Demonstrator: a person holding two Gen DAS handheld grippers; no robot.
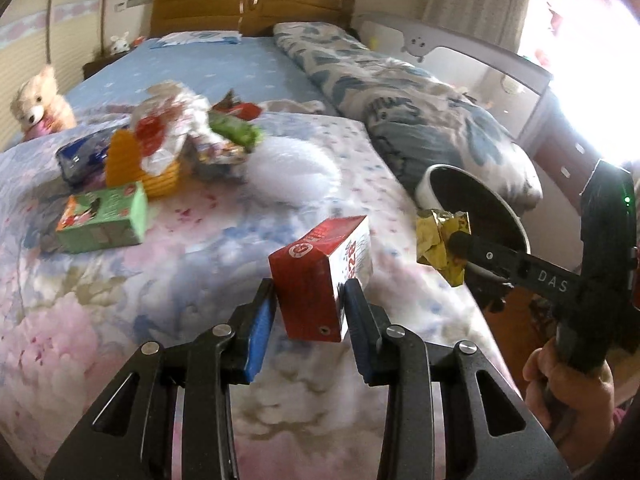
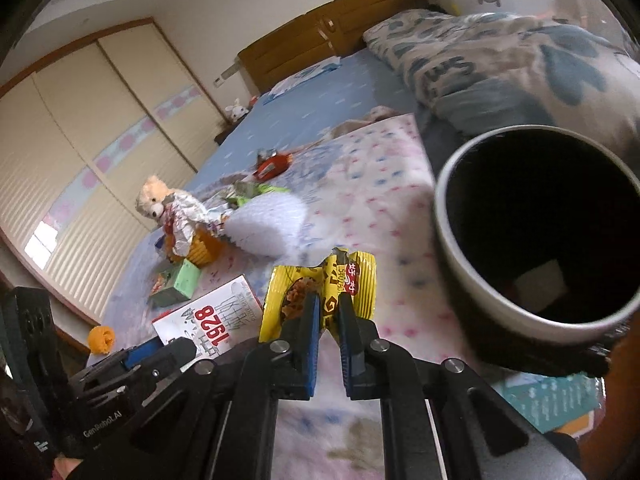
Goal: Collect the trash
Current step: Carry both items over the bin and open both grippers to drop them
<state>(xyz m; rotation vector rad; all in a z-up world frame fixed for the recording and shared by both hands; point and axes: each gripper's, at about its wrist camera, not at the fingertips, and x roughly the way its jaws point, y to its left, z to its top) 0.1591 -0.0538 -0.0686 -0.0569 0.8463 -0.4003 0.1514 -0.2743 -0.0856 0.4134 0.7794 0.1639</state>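
My left gripper (image 1: 308,296) is shut on a red and white carton (image 1: 320,276) and holds it above the bed; the carton also shows in the right wrist view (image 2: 212,320). My right gripper (image 2: 329,308) is shut on a yellow snack wrapper (image 2: 320,292), seen from the left wrist as a crumpled gold wrapper (image 1: 440,244) at the rim of a black-lined trash bin (image 1: 480,208). The bin (image 2: 536,232) stands just right of the wrapper, mouth open towards me. More trash lies on the bed: a green carton (image 1: 104,218), plastic wrappers (image 1: 172,128), a yellow cup (image 1: 160,176).
A teddy bear (image 1: 38,104) sits at the bed's left edge. A rolled quilt (image 1: 400,96) lies along the right side. A wooden headboard (image 1: 252,8) is at the far end, a white crib (image 1: 480,52) to the right. An orange object (image 2: 101,338) lies on the floor.
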